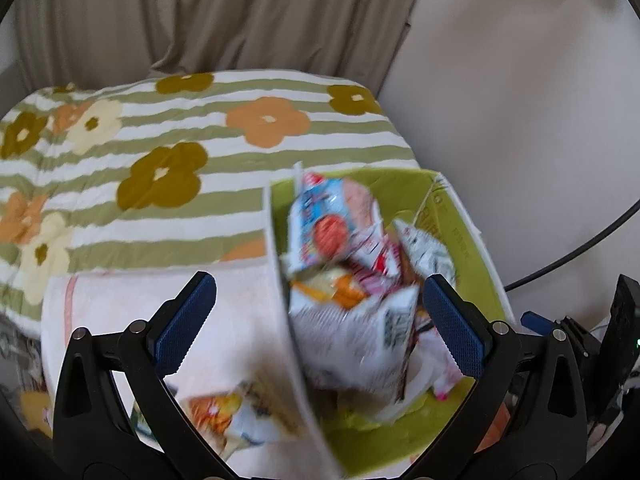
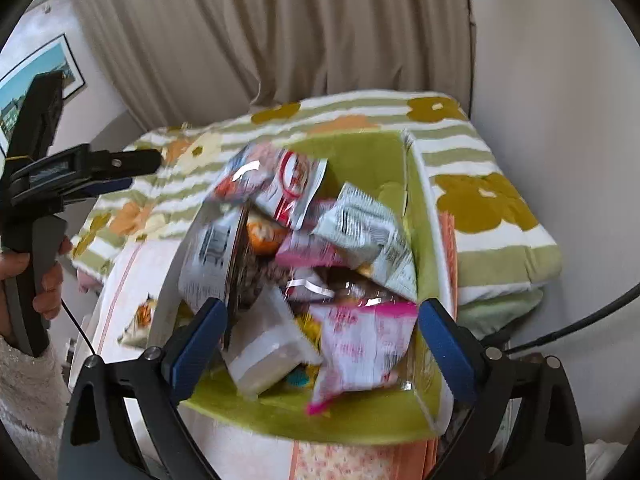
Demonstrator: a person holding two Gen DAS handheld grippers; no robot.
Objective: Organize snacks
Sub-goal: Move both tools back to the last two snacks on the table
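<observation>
A green cardboard box [image 2: 360, 156] holds several snack packets [image 2: 352, 224], piled and motion-blurred; it also shows in the left wrist view [image 1: 476, 240] with its packets [image 1: 332, 224]. My right gripper [image 2: 320, 340] is open and empty, its blue pads over the box's near end. My left gripper [image 1: 320, 320] is open and empty, straddling the box's left wall. One loose snack packet [image 1: 224, 412] lies outside the box on the pink cloth, also in the right wrist view [image 2: 140, 320].
The box stands on a pink towel [image 1: 120, 304] on a bed with a green-striped flowered quilt [image 1: 160, 160]. A beige curtain [image 2: 280, 32] hangs behind. The left gripper [image 2: 80, 172] and hand show at left in the right wrist view. A black cable [image 1: 580, 252] runs at right.
</observation>
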